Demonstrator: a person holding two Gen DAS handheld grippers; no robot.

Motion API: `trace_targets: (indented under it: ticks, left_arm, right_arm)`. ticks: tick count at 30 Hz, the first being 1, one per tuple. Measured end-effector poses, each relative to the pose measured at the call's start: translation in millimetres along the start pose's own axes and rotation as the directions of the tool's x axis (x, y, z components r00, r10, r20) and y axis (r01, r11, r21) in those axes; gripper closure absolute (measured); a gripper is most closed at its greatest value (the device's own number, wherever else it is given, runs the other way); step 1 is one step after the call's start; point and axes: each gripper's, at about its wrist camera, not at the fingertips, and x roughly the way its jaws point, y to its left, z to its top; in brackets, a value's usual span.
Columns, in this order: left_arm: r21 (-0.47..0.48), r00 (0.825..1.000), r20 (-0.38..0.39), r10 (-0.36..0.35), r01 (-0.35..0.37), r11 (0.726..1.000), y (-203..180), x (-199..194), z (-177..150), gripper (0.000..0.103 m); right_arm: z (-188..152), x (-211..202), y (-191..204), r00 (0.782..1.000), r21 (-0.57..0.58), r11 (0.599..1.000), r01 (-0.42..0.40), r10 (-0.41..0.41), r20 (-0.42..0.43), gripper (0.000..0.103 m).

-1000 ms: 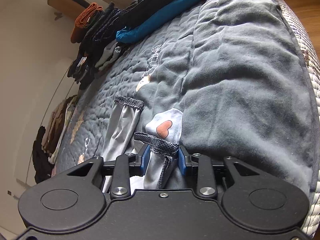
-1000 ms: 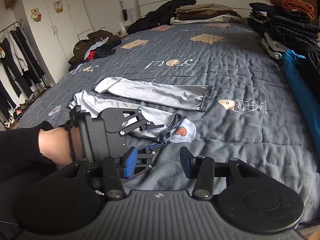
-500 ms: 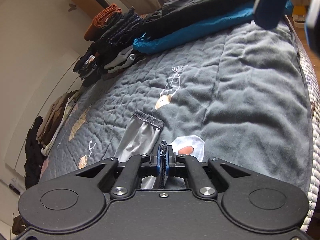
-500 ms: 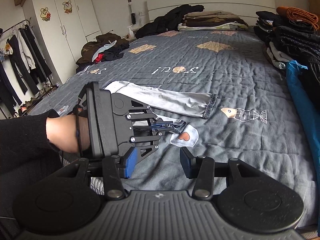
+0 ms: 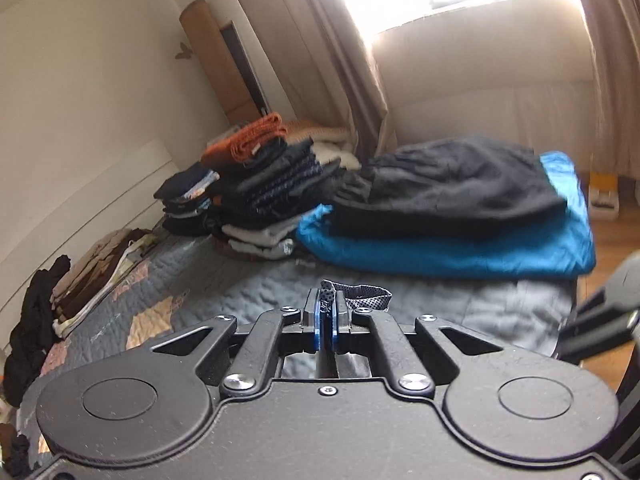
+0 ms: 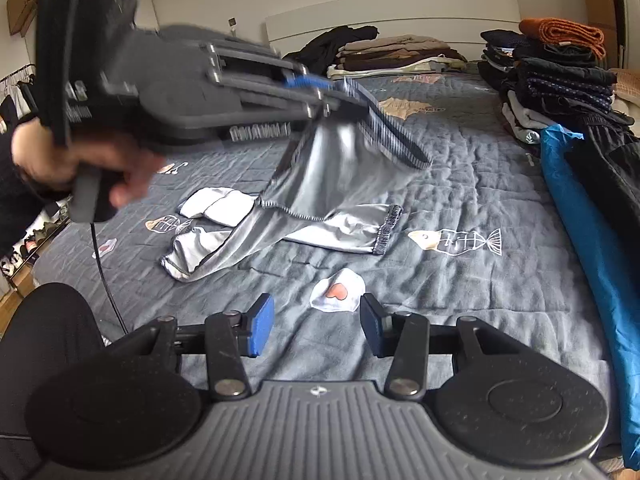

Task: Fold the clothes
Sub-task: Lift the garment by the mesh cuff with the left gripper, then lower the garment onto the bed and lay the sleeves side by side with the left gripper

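Two silver-grey sleeves with dark mesh cuffs are on the grey quilt (image 6: 460,184). My left gripper (image 6: 320,88) is raised high and shut on the dark mesh cuff (image 5: 360,294) of one sleeve (image 6: 332,176), which hangs slanting down from it, its far end still resting on the quilt. The other sleeve (image 6: 344,232) lies flat behind it. In the left wrist view the pads (image 5: 327,308) pinch the cuff tight. My right gripper (image 6: 318,324) hovers low over the quilt's heart patch (image 6: 338,292), open, with nothing between its fingers.
Stacks of folded dark clothes (image 6: 560,80) with an orange piece on top line the bed's right side, then a black garment on a blue one (image 6: 580,216). More folded clothes (image 6: 400,52) sit by the headboard. A person's hand (image 6: 80,168) and dark knee (image 6: 52,320) are at the left.
The left gripper shut on the sleeve's mesh cuff and rose steeply, pulling the sleeve up off the quilt. The right gripper stayed almost still and open.
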Motion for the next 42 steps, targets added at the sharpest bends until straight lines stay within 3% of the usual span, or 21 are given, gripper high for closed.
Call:
trace_targets:
  ticks: [3,6,11,15,19,22,24,28,31,36,42]
  left_arm:
    - [-0.099,0.995,0.095,0.002,0.007,0.995,18.1,-26.6,42.0,0.098]
    - [-0.190,0.984,0.171,0.051,-0.017,0.982,41.7,-53.5,66.5,0.098]
    - [-0.342,0.964,0.169,0.204,-0.137,0.930,92.3,-77.2,52.1,0.098]
    - [-0.461,0.955,0.071,0.289,-0.226,0.858,136.4,-84.4,-6.3,0.098]
    - [-0.532,0.934,-0.094,0.344,-0.340,0.776,165.0,-81.2,-101.0,0.098]
    - [-0.556,0.901,-0.236,0.364,-0.432,0.710,180.9,-74.2,-177.9,0.098]
    - [-0.548,0.876,-0.319,0.361,-0.481,0.684,187.5,-68.1,-220.9,0.098]
    - [-0.557,0.836,-0.424,0.348,-0.543,0.628,212.6,-85.0,-278.3,0.098]
    - [-0.570,0.829,-0.454,0.328,-0.553,0.608,218.0,-103.8,-301.4,0.098]
    - [-0.580,0.821,-0.503,0.269,-0.551,0.600,214.4,-112.8,-332.1,0.098]
    - [-0.584,0.782,-0.611,0.123,-0.550,0.596,204.0,-120.1,-381.2,0.095]
  right_arm:
    - [6.3,-2.6,-4.9,1.000,0.010,1.000,0.022,-0.022,0.022,0.057]
    - [15.3,-5.8,-8.8,0.998,0.009,0.999,0.039,-0.039,0.048,0.057]
    - [30.9,-10.4,-11.2,0.994,-0.008,0.998,0.066,-0.066,0.082,0.057]
    - [39.2,-5.9,-8.4,0.994,-0.019,0.998,0.065,-0.063,0.092,0.057]
    - [41.2,8.3,1.3,0.996,-0.044,0.998,0.053,-0.049,0.071,0.057]
    - [39.9,23.2,11.4,0.998,-0.064,0.997,0.039,-0.036,0.042,0.057]
    - [39.0,34.9,18.5,0.999,-0.072,0.997,0.027,-0.026,0.022,0.057]
    - [35.3,60.3,33.2,1.000,-0.105,0.994,0.012,-0.015,-0.028,0.057]
    - [31.2,81.5,38.9,0.996,-0.116,0.993,-0.005,-0.005,-0.087,0.057]
    - [23.4,105.0,42.4,0.991,-0.104,0.995,-0.014,0.000,-0.133,0.057]
    - [24.9,130.0,45.6,0.984,-0.099,0.994,-0.034,0.015,-0.179,0.057]
